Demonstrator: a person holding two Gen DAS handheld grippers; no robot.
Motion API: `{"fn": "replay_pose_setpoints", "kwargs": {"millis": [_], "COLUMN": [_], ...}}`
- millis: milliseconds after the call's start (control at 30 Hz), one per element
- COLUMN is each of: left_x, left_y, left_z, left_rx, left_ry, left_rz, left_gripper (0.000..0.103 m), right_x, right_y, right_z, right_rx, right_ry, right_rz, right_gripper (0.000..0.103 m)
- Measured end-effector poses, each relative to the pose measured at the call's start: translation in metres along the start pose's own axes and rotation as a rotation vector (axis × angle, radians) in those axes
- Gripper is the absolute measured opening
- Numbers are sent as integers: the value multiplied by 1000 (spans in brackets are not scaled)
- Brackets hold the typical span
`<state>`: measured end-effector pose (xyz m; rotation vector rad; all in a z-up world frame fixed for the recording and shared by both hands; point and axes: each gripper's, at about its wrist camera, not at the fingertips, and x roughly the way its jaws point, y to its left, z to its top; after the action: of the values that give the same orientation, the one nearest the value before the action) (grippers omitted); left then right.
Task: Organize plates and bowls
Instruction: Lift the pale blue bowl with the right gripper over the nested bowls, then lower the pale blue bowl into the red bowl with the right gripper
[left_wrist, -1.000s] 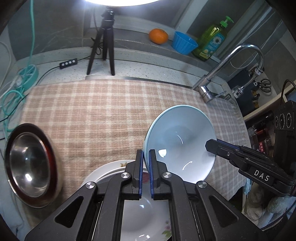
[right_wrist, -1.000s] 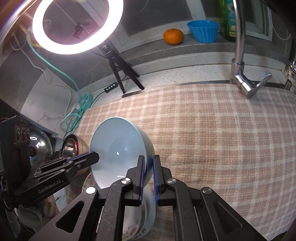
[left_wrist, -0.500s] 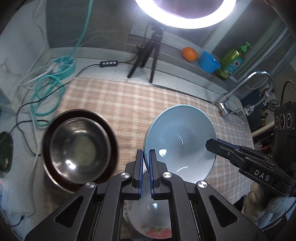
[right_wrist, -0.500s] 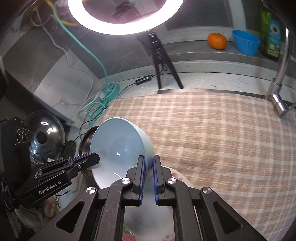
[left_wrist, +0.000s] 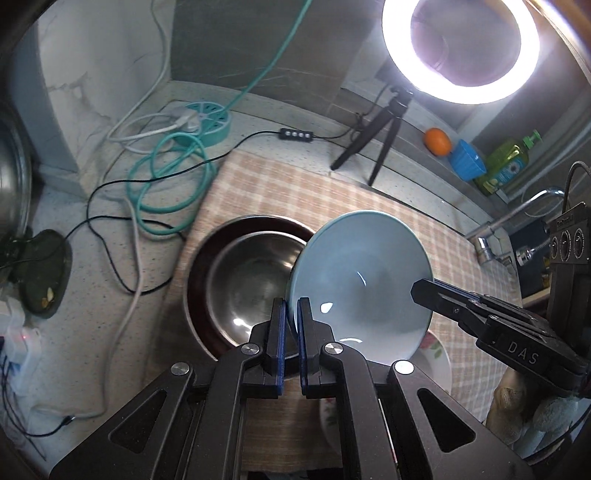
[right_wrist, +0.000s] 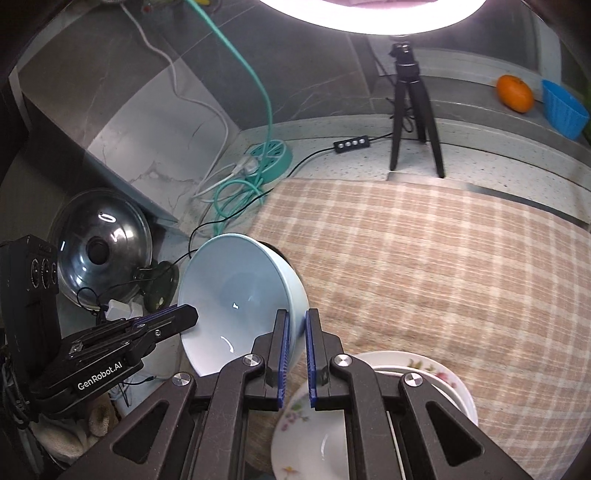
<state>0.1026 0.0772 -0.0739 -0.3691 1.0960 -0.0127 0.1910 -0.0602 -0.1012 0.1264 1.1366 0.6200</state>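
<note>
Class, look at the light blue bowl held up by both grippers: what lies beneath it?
Under the light blue bowl sits a steel bowl nested in a dark-rimmed one, on the checked cloth. The blue bowl covers the steel bowl's right edge.

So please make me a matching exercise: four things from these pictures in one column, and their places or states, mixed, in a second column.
1. light blue bowl
2. steel bowl
3. orange
4. flowered plates

a. on the back ledge beside a blue cup
b. stacked on the checked cloth
c. gripped at the rim by both hand-held grippers
d. sitting inside a dark red dish

Pairs: 1-c, 2-d, 3-a, 4-b
</note>
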Motion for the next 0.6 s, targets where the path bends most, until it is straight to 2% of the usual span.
{"fn": "replay_pose_setpoints", "kwargs": {"millis": [267,600], "left_x": [6,15], "left_y": [26,40], "left_z": [1,1], "left_rx": [-50,-72], "left_ry": [11,36], "left_rz": [27,39], "left_gripper": [4,4], "right_x": [28,49], "right_y": [20,25], "right_z": [8,10], "right_rx": [-29,-32], "right_ry": [32,72], "right_rz": [2,-7], "right_gripper": [8,8]}}
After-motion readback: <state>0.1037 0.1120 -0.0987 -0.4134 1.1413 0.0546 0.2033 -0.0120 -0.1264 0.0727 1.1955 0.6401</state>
